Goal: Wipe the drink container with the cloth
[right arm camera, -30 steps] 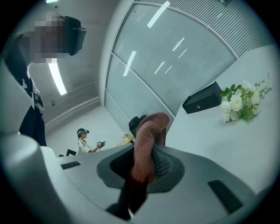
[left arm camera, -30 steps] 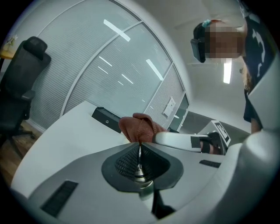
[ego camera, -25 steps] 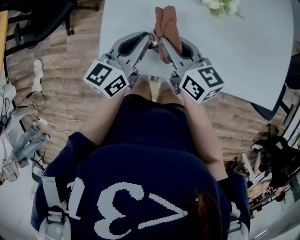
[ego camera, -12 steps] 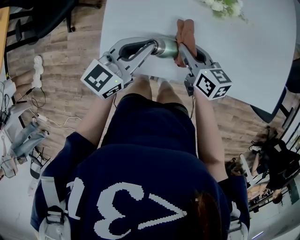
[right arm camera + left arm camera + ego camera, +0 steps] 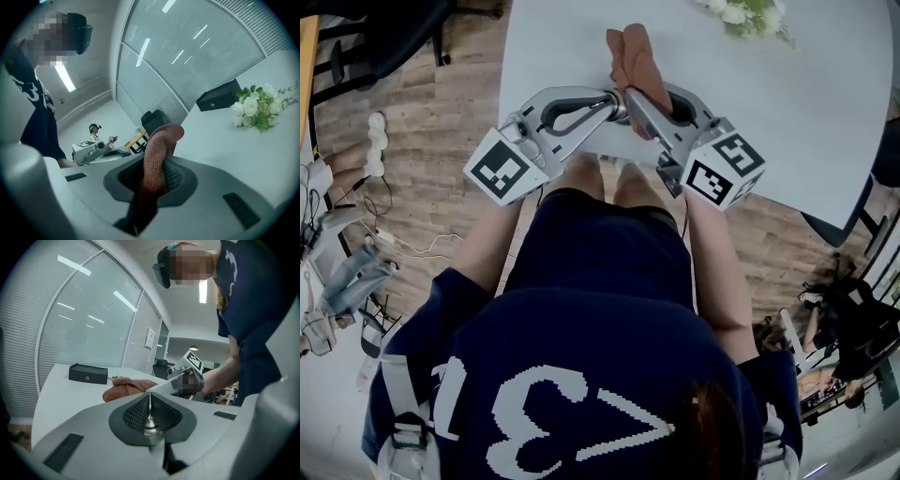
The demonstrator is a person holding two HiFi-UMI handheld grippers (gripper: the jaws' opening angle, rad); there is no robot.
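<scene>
Wiping looks to be under way rather than finished. The left gripper [image 5: 614, 101] and the right gripper [image 5: 630, 94] meet tip to tip over the near edge of the worktop [image 5: 553, 47], left of its middle. Each already has its thing in hand, so picking up is done. How much of the container [image 5: 621, 105] has been rubbed I cannot tell, since only a small steel bit of it shows between the two tips in the head view. My judgement is that most of the wiping strokes are still to come.

The left jaws are clenched almost fully together on a thin metal part of the container, seen right at the pads in the left gripper view. The rest of the body is hidden, and I cannot tell whether it rests on the worktop.

The right jaws are clamped on the cloth [image 5: 157, 159], which rises from between the pads as a folded brown roll. From above, the cloth trails off the right tips toward the far edge. Its gripped end sits just beside the container and seems to touch it, though the contact itself is covered.
</scene>
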